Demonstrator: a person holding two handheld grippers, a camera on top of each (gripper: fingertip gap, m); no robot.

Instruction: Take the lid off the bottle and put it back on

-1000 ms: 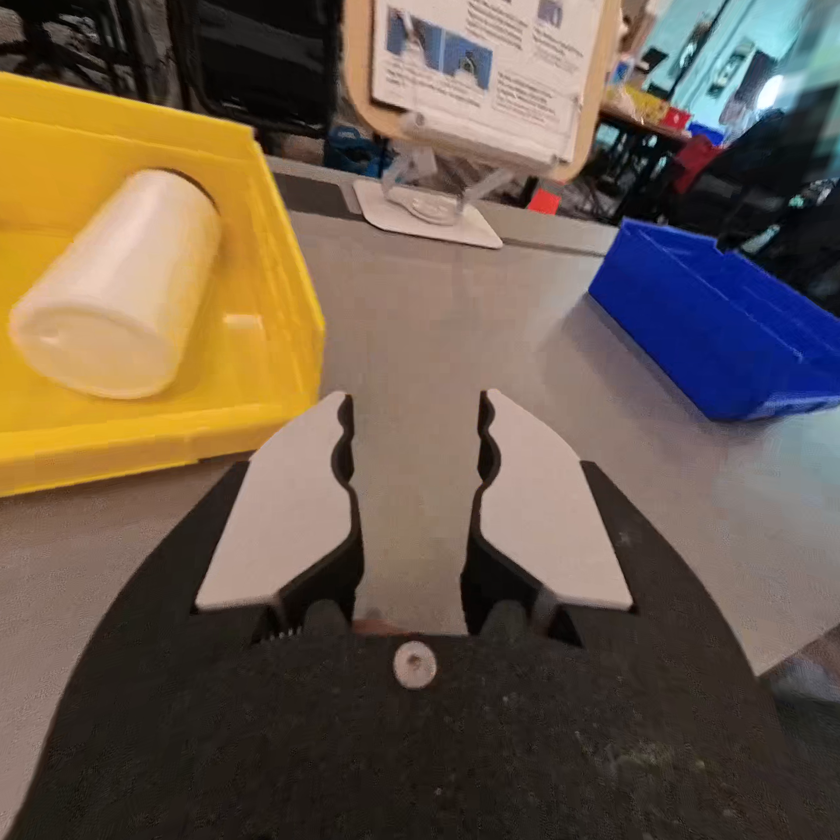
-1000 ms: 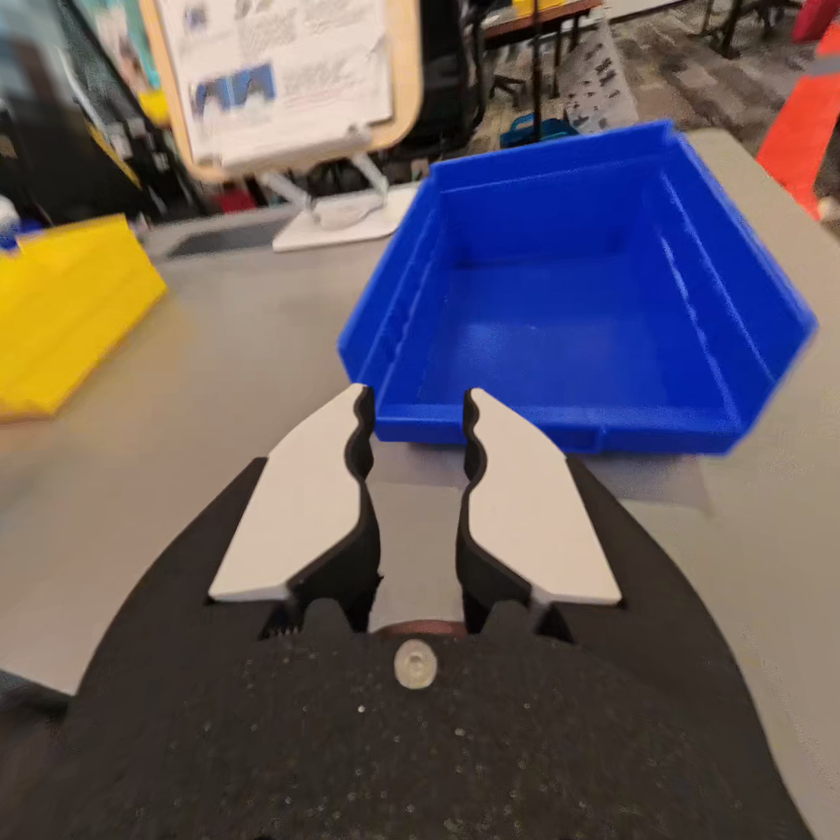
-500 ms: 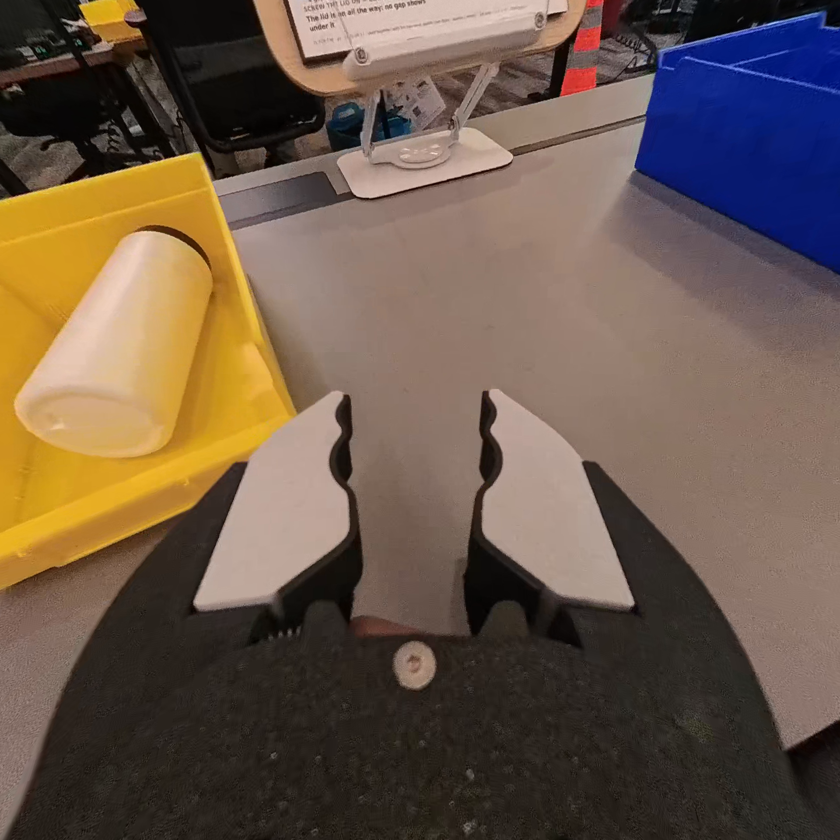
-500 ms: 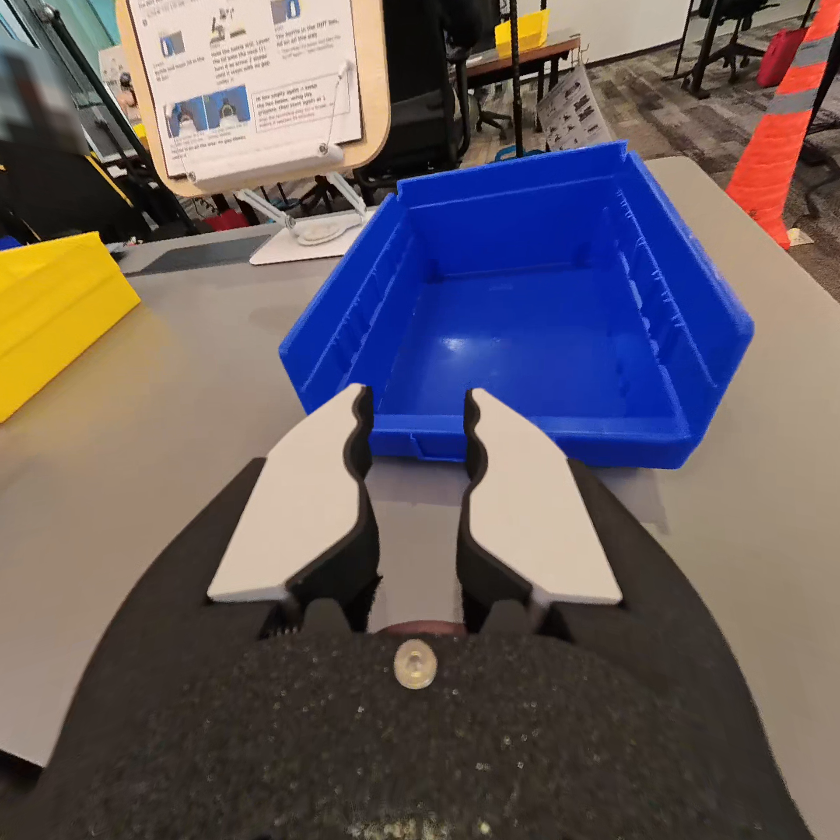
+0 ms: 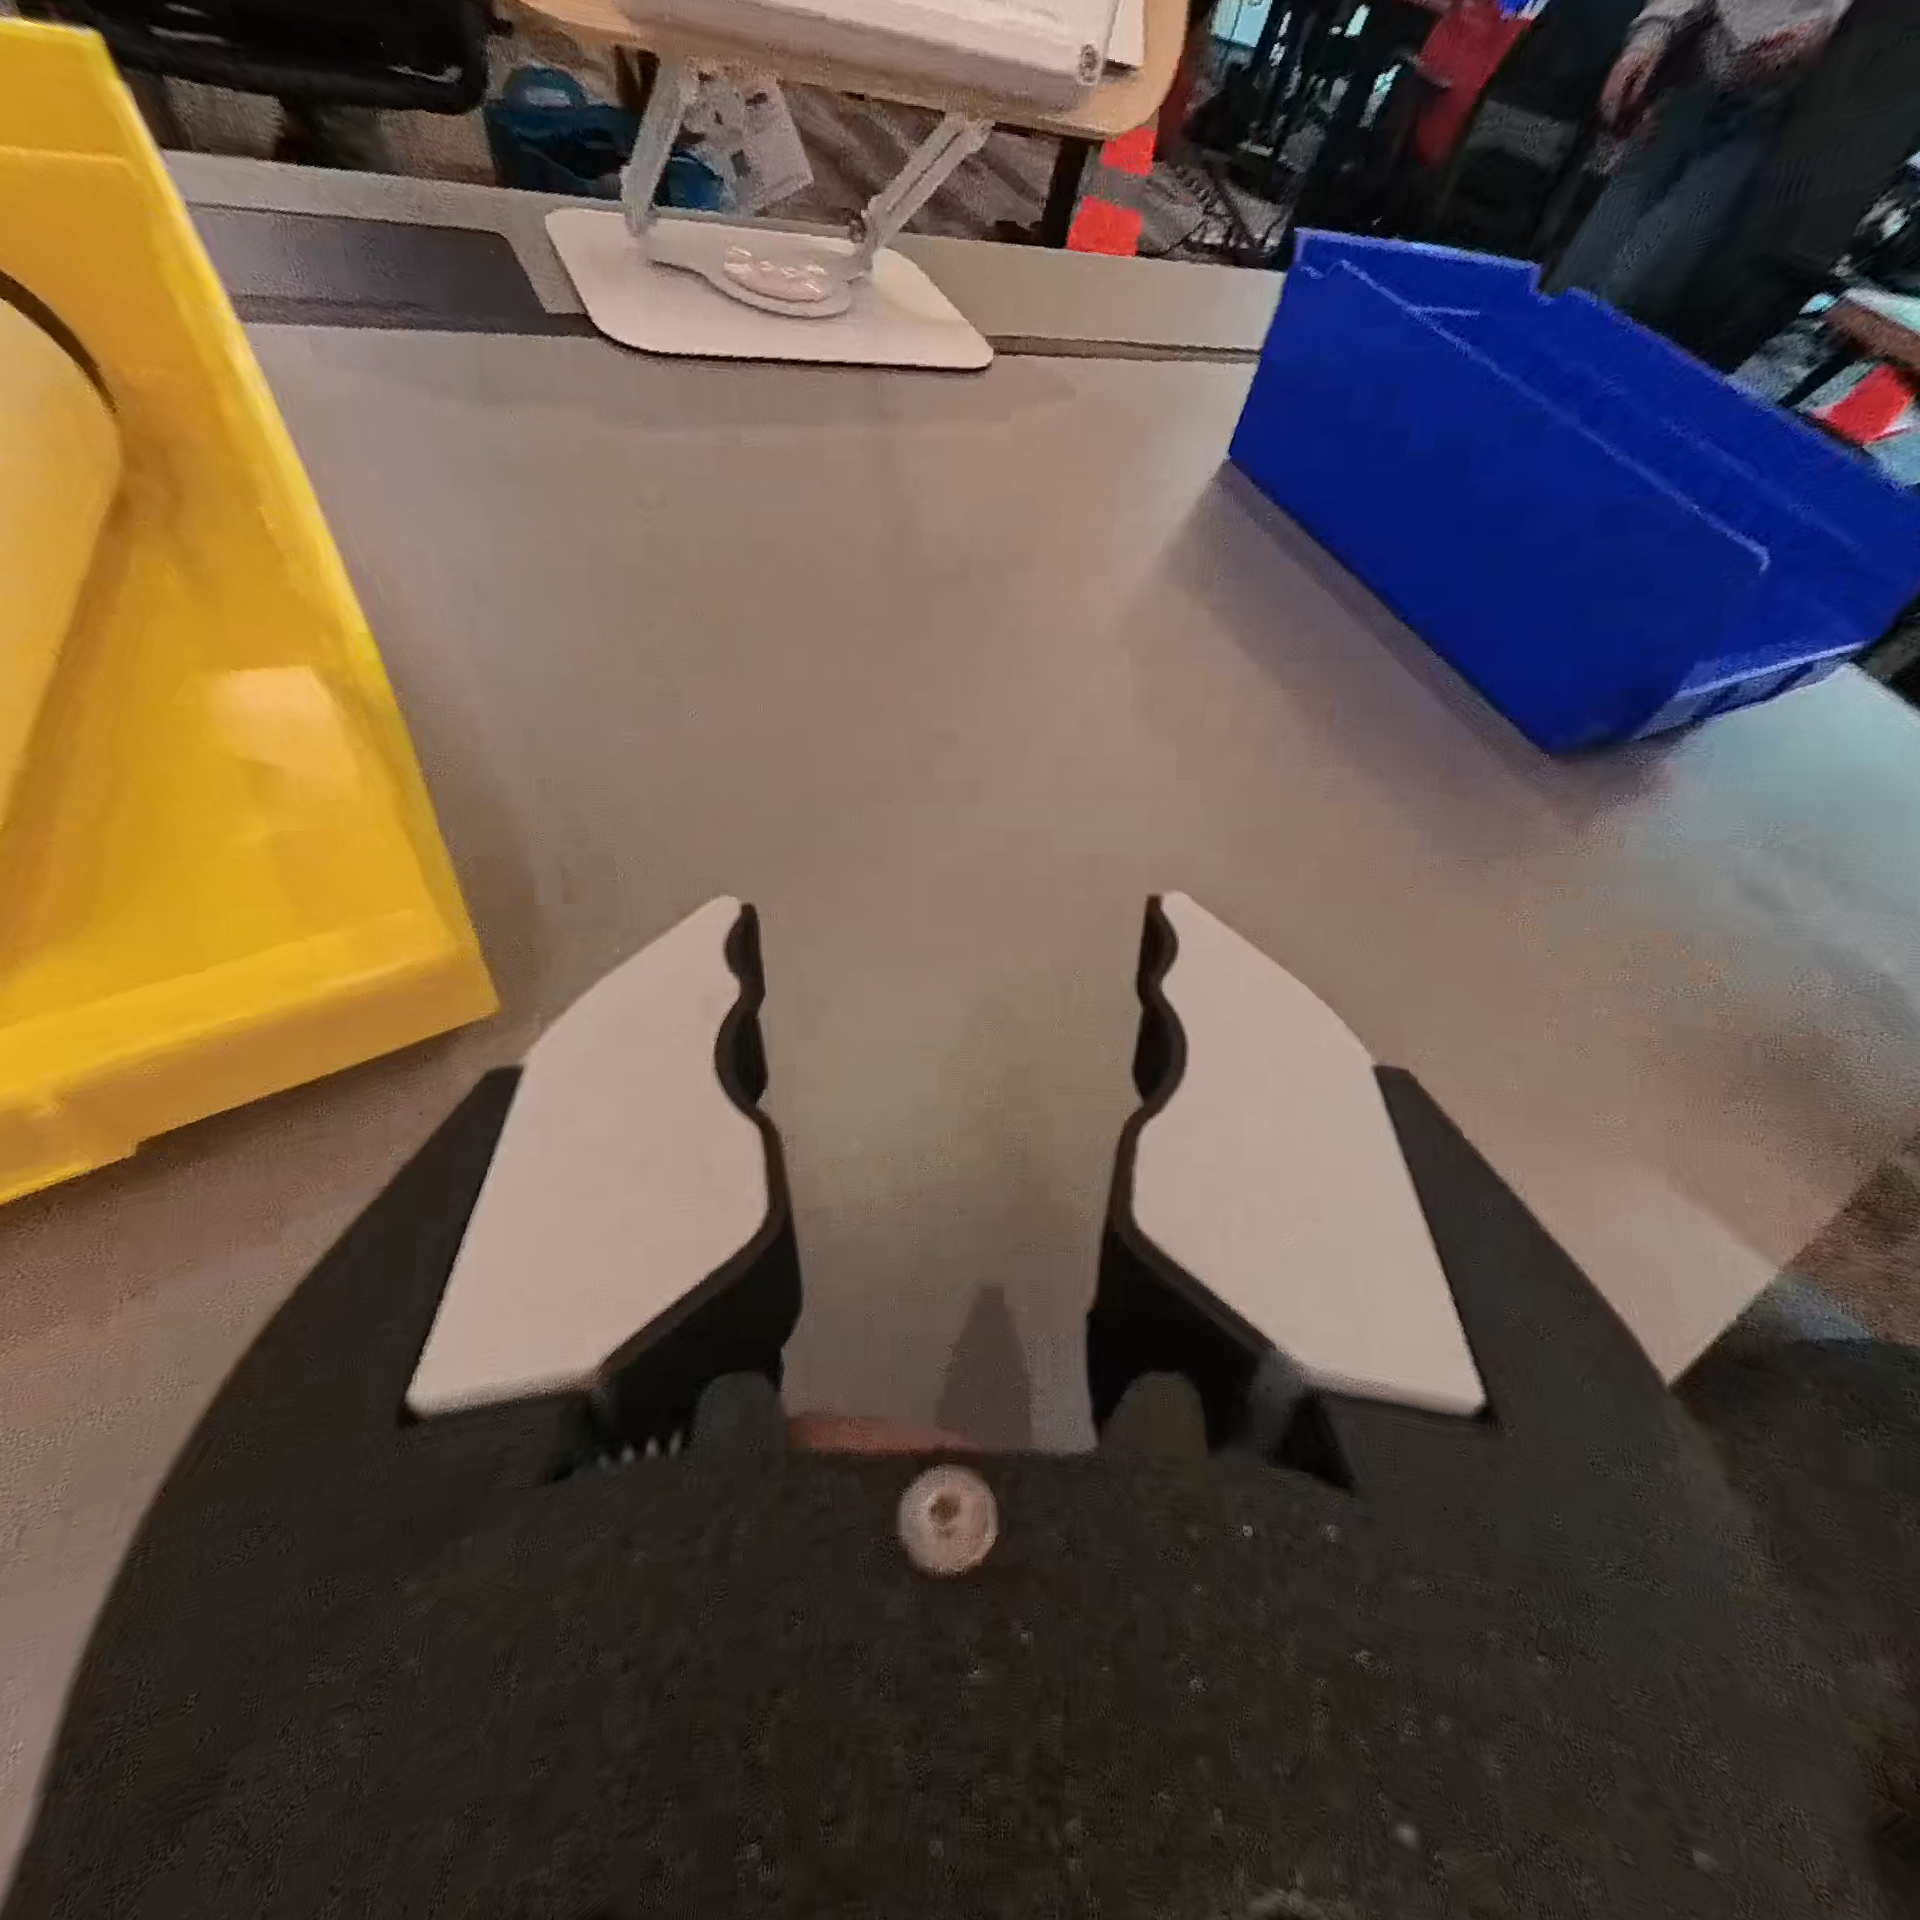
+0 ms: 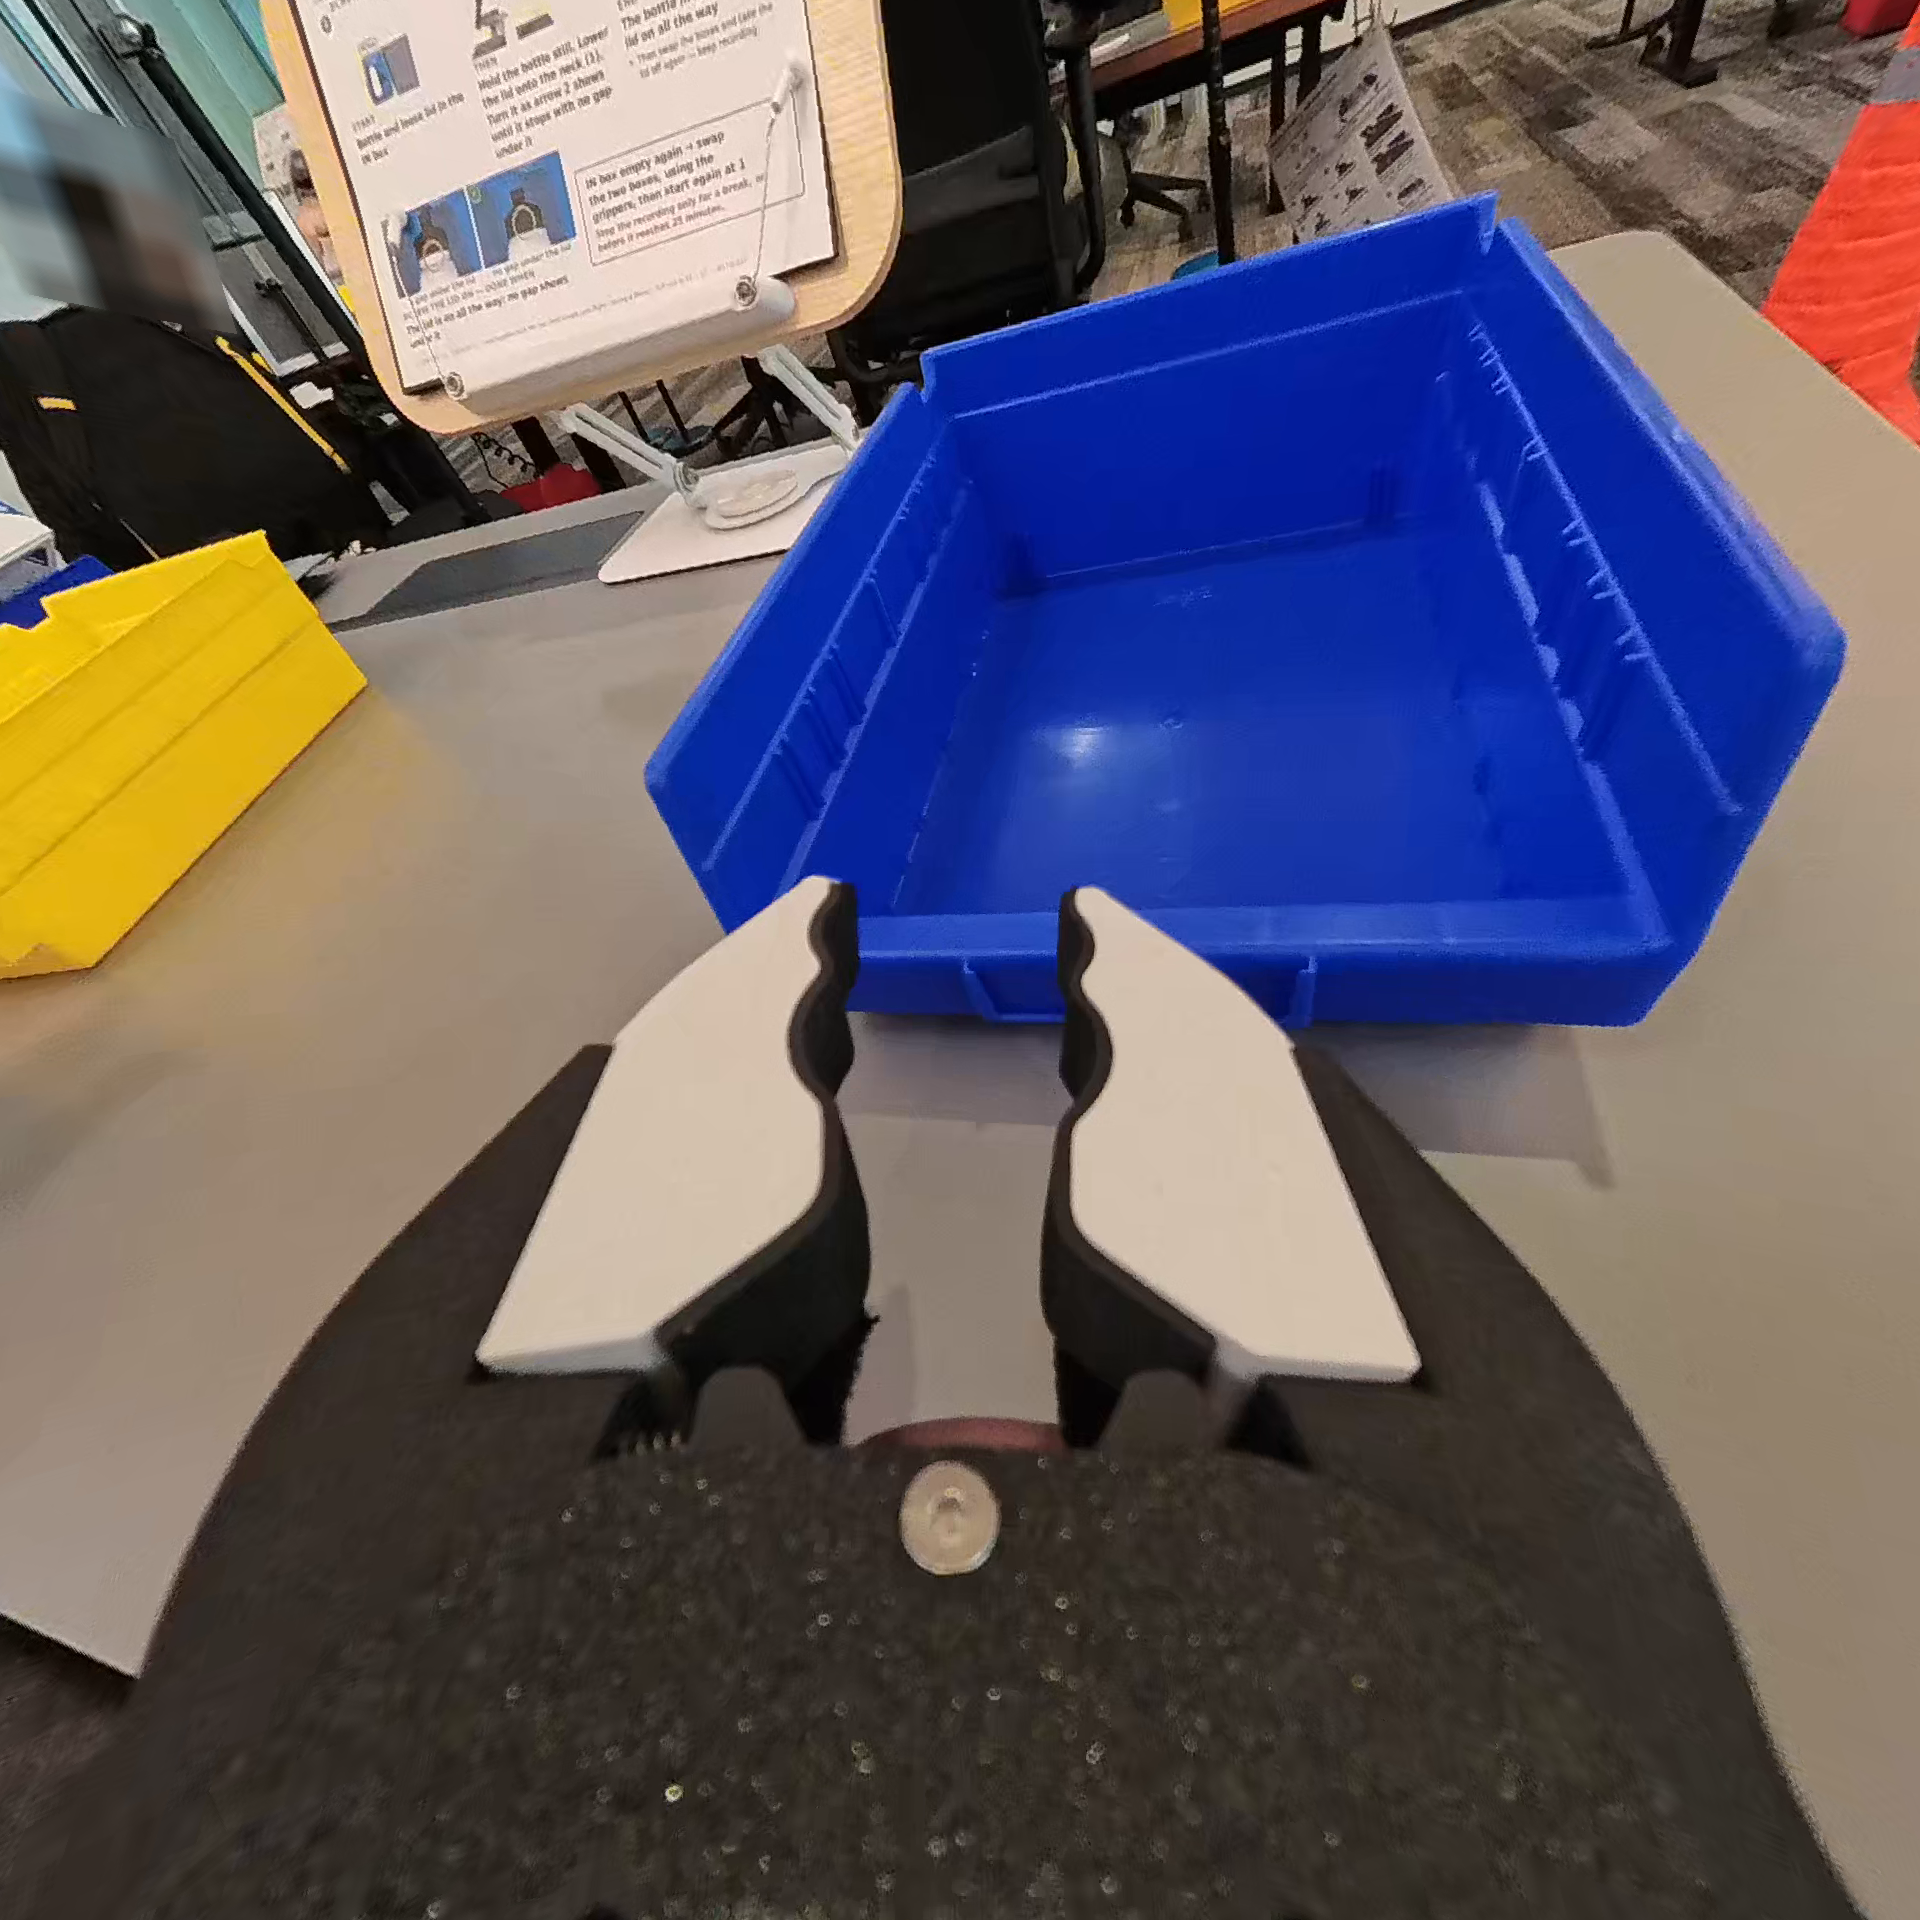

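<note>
The left hand-held gripper (image 5: 945, 925) hangs over the bare grey desk (image 5: 883, 644) with its jaws spread wide and nothing between them. The right hand-held gripper (image 6: 956, 914) is also over the desk, its jaws parted by a narrower gap and likewise empty; its fingertips point at the near wall of the blue bin (image 6: 1143, 956).

The bottle (image 5: 42, 540), pale and cylindrical, lies on its side inside the yellow bin (image 5: 260, 831) at the left of the desk. Only part of the bottle is in frame, with a dark edge at its far end; whether that is the lid cannot be told.

The blue bin sits at the right of the desk, well apart from the yellow bin. A clipboard stand (image 6: 582, 208) holding a printed sheet stands at the far edge of the desk, between the two bins.
</note>
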